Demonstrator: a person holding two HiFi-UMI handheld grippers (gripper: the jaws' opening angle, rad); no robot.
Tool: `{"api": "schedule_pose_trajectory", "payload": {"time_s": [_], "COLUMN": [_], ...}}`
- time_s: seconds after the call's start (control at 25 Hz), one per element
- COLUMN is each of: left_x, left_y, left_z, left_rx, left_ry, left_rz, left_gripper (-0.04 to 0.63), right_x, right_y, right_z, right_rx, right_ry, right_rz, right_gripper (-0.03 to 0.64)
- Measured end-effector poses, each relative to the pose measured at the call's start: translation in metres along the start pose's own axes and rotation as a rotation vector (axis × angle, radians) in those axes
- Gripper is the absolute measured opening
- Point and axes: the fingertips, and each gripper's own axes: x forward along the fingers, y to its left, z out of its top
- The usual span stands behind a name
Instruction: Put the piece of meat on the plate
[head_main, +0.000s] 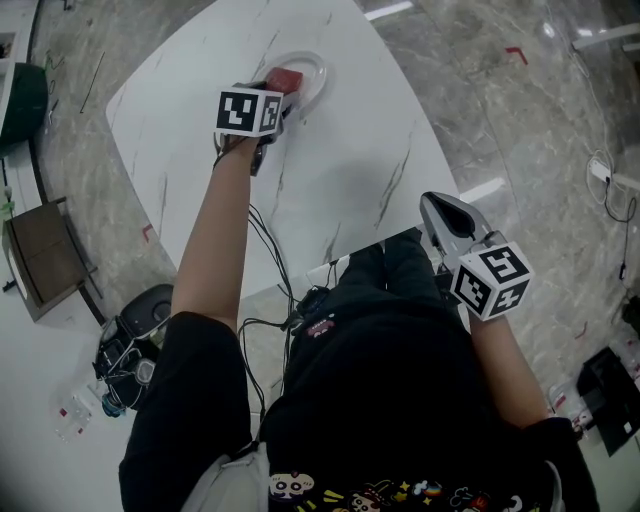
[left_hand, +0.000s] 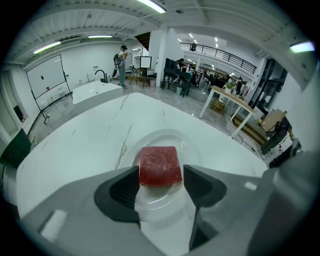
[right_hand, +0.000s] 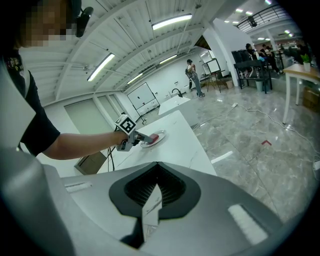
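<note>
The piece of meat (left_hand: 160, 165) is a red square block. My left gripper (left_hand: 161, 182) is shut on its near end, with a jaw touching each side. Most of the block sticks out ahead of the jaws, low over the middle of the white plate (left_hand: 165, 134). In the head view the meat (head_main: 286, 79) and plate (head_main: 318, 68) sit at the far side of the white marble table (head_main: 340, 170), with the left gripper (head_main: 274, 92) reaching there. My right gripper (head_main: 432, 205) hangs shut and empty at the table's near right edge, far from the plate (right_hand: 156, 140).
A brown chair (head_main: 45, 255) stands on the floor left of the table. Cables and a dark device (head_main: 135, 325) lie on the floor by the person's left leg. More tables and distant people show beyond the table in the left gripper view.
</note>
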Motion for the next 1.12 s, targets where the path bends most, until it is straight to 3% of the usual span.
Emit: {"api": "schedule_pose_trajectory", "payload": {"time_s": [0.24, 0.68, 1.12], "left_x": [-0.022, -0.112, -0.210], "left_y": [0.000, -0.019, -0.052], "left_z": [0.001, 0.000, -0.030], "left_rx": [-0.008, -0.012, -0.090], "left_ry": [-0.069, -0.311, -0.501], "left_rz": [0.015, 0.096, 0.113], "left_gripper": [0.385, 0.383, 0.374], "right_x": [0.007, 0.012, 0.004], "right_y": [0.010, 0.037, 0.082], "right_z": [0.010, 0.021, 0.028], "right_rx": [-0.056, -0.109, -0.172], "right_ry": [-0.020, -0.049, -0.092], "right_rz": [-0.003, 0.003, 0.017], "right_gripper": [0.023, 0.023, 0.023]}}
